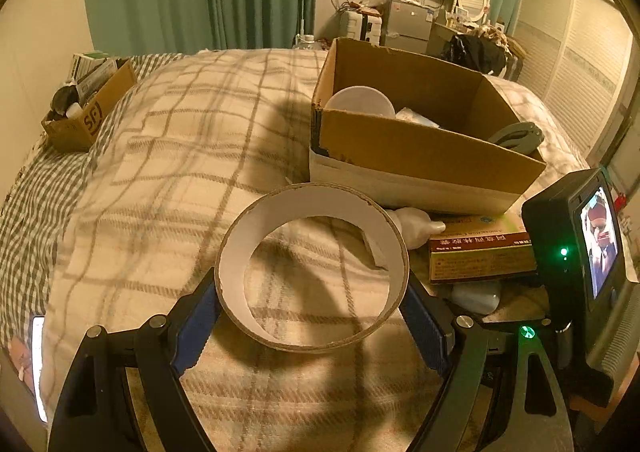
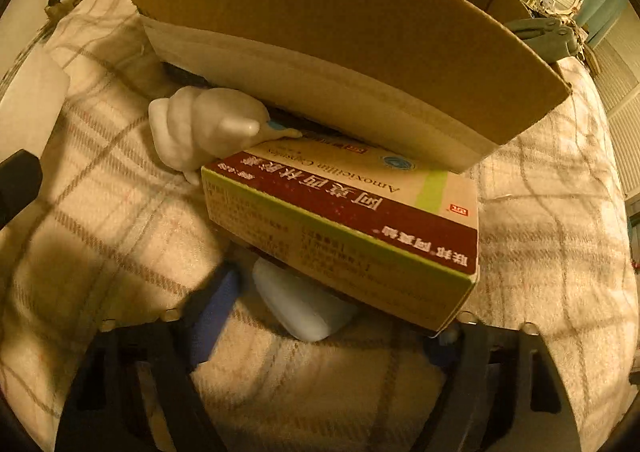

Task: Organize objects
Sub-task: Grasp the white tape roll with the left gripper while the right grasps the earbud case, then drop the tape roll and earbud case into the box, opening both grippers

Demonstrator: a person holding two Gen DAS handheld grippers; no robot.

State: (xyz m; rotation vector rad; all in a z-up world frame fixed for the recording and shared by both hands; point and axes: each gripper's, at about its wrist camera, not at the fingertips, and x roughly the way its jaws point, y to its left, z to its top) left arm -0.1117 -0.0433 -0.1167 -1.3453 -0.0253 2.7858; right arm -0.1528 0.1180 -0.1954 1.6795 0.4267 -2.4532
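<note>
My left gripper fingers clamp the brown cardboard tape ring above the plaid bed blanket; right gripper fingers spread wide around the red-and-green medicine box, gripping nothing, beside the open cardboard box.

Left wrist view: looks forward and slightly downward across the plaid blanket toward the cardboard box, which stands ahead and to the right at moderate range, with the room's far wall beyond it. Right wrist view: sits low and very near the cardboard box, facing its near wall, which fills the upper frame. Both views share the box's near wall, the medicine carton just before it, and the white shell figure beside that carton.
</note>
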